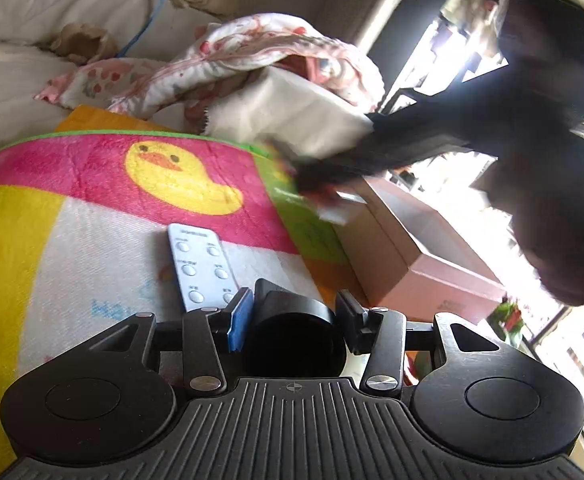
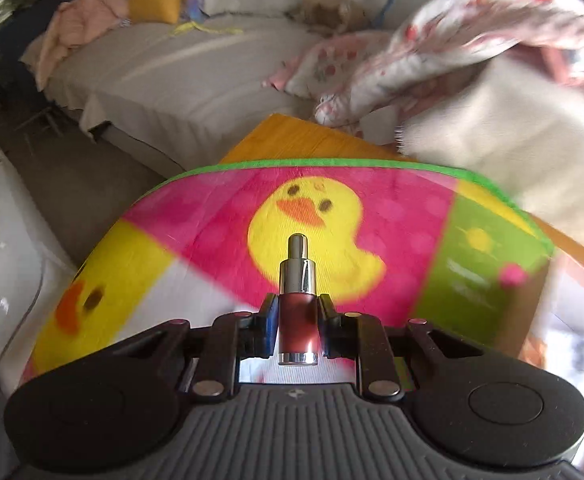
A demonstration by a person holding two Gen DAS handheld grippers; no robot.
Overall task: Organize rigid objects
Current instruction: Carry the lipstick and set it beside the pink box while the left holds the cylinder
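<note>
Dark red glass with a silver collar and a silver pump stem: that is the small bottle [image 2: 296, 316] your right gripper [image 2: 295, 330] is pinching, both pads pressed against its red body and the stem pointing straight ahead past the fingertips. Beyond those jaws lies the fleecy pink, yellow and white blanket with yellow ducks [image 2: 212, 216], edged in green, spread over an orange wooden tabletop [image 2: 292, 136].

Your left gripper [image 1: 294, 314] stands with its jaws spread wide around a black cylindrical object [image 1: 292, 330]. The blue pad [image 1: 239, 320] sits just beside its left flank and the right finger just beside the other; you cannot tell from this view whether either pad actually presses on it. Just ahead of the left finger, a white flat remote control with round buttons [image 1: 198, 266] lies on the same duck blanket, its near end hidden behind that finger. To the right of the jaws, a pink cardboard box [image 1: 420, 256] sits at the blanket's edge. Above it, your other arm appears as a dark blur with the right gripper's tip over the box's far corner.
</note>
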